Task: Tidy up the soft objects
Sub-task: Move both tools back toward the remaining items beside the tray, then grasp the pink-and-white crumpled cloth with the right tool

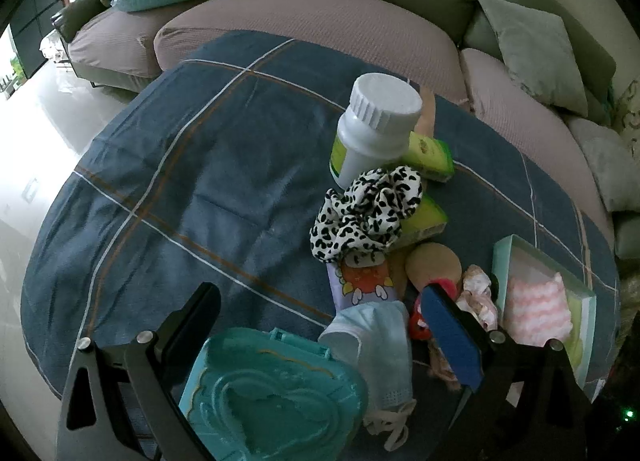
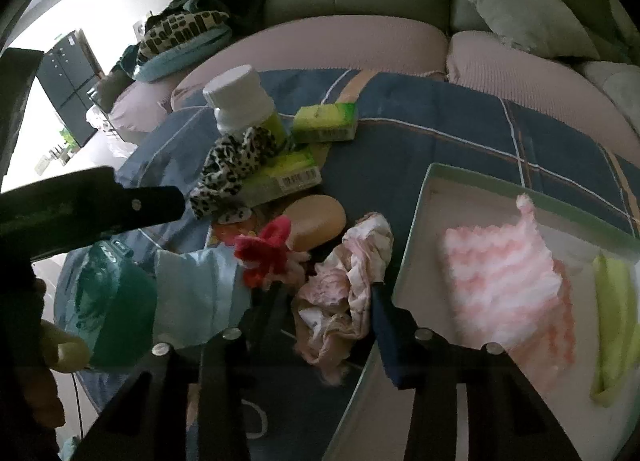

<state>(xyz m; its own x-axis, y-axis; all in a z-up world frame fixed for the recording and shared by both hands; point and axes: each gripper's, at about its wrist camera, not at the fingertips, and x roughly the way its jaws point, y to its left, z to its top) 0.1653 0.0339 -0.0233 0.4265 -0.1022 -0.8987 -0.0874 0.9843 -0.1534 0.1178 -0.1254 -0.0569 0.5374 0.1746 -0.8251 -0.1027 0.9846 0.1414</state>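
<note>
Status: sorting is partly complete. The shallow pale-green cardboard box (image 2: 420, 197) lies at the right of the blue checked cloth covering the table (image 1: 200, 181). It already contains a pink-and-white striped fluffy cloth (image 2: 504, 269) and a yellow-green soft item (image 2: 612, 321) at its right side.

Remaining items form a pile left of the box:
- a crumpled pale pink patterned fabric piece (image 2: 348, 293), just beside the box's left wall
- a red fuzzy item (image 2: 268, 253), near the pile's centre
- a black-and-white leopard-print fabric scrunchie (image 1: 368, 213), resting against a white plastic bottle with a ribbed cap (image 1: 376, 125)
- a light blue disposable face mask (image 1: 376, 349), at the near edge
- a round tan sponge puff (image 1: 434, 265)

The bottle, two green cartons (image 2: 326, 123) and a teal moulded plastic case (image 1: 272, 401) are rigid (probably not for the box).

Right claw (image 2: 328, 301): partly open, with the pink fabric lying between its fingers. Whether the pads already press on the fabric cannot be told.

Left claw (image 1: 320, 325): open wide, holding nothing, hanging over the teal case and the mask.

Judgement: two soft items are stowed; about five remain, the pink fabric apparently next.
</note>
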